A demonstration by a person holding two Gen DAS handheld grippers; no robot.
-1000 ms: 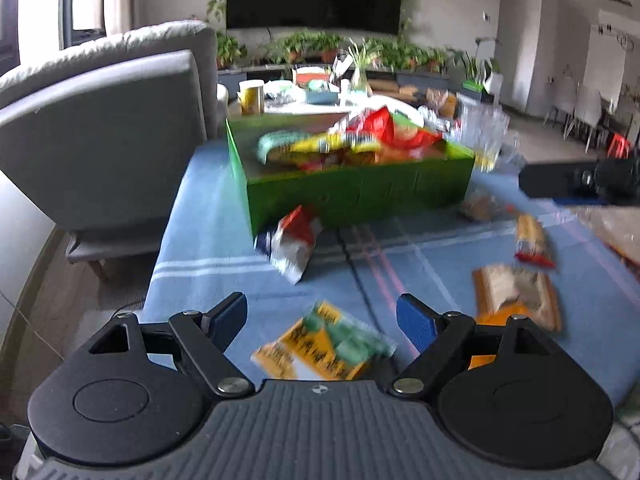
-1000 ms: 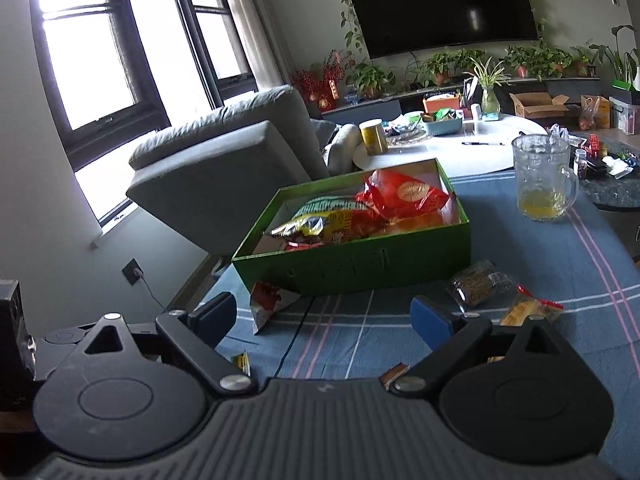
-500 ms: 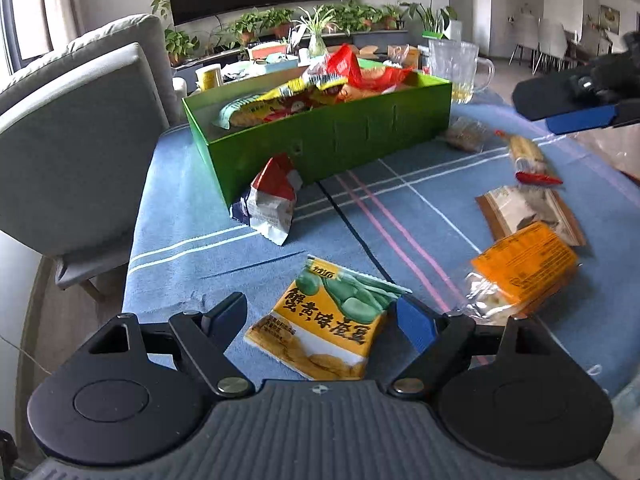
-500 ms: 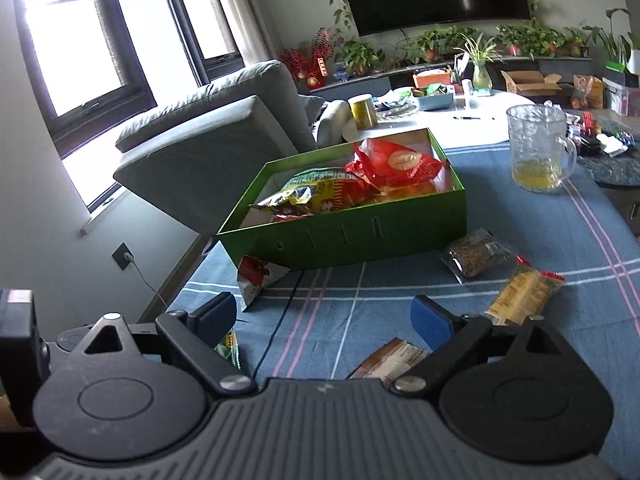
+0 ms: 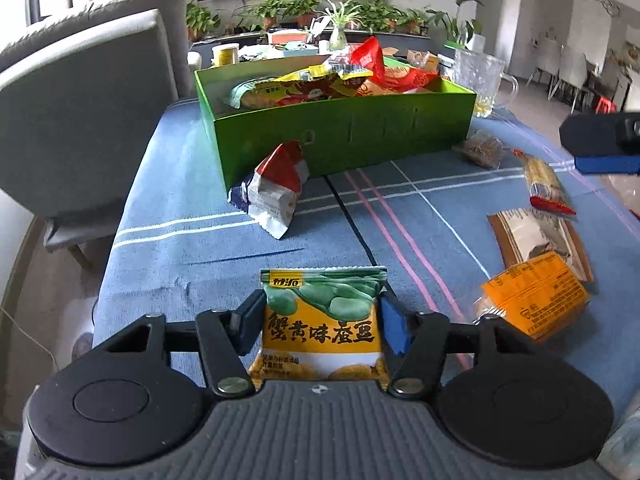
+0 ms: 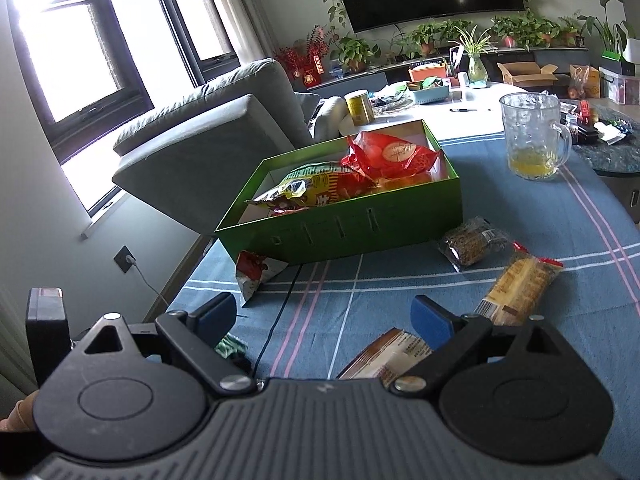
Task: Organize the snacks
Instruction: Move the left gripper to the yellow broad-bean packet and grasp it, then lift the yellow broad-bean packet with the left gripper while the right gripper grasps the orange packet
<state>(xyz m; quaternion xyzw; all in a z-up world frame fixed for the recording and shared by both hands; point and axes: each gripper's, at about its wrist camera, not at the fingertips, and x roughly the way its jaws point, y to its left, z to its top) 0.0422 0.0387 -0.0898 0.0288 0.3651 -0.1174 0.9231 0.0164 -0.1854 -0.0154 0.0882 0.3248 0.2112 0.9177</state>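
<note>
A yellow and green bean snack packet [image 5: 320, 320] lies on the blue striped tablecloth [image 5: 200, 240] at the near edge. My left gripper [image 5: 322, 312] is closing on it, and both pads touch the packet's sides. The green box [image 5: 360, 132] [image 6: 360, 232] stands further back, holding several snack bags. In the right wrist view my right gripper [image 6: 324, 316] hovers open over the cloth, nothing between its fingers; a brown packet [image 6: 384, 356] lies beneath it. A red and white bag [image 5: 276, 192] leans against the box's front.
Loose on the cloth to the right: an orange packet [image 5: 532, 296], a long yellow packet [image 6: 516, 288] and a dark granola packet [image 6: 472, 244]. A glass mug [image 6: 532, 136] stands behind the box. A grey armchair [image 5: 80, 100] is close to the table's left edge.
My left gripper has come down onto the bean packet and its jaws have drawn in from wide open to the packet's sides. The right gripper has hardly shifted.
</note>
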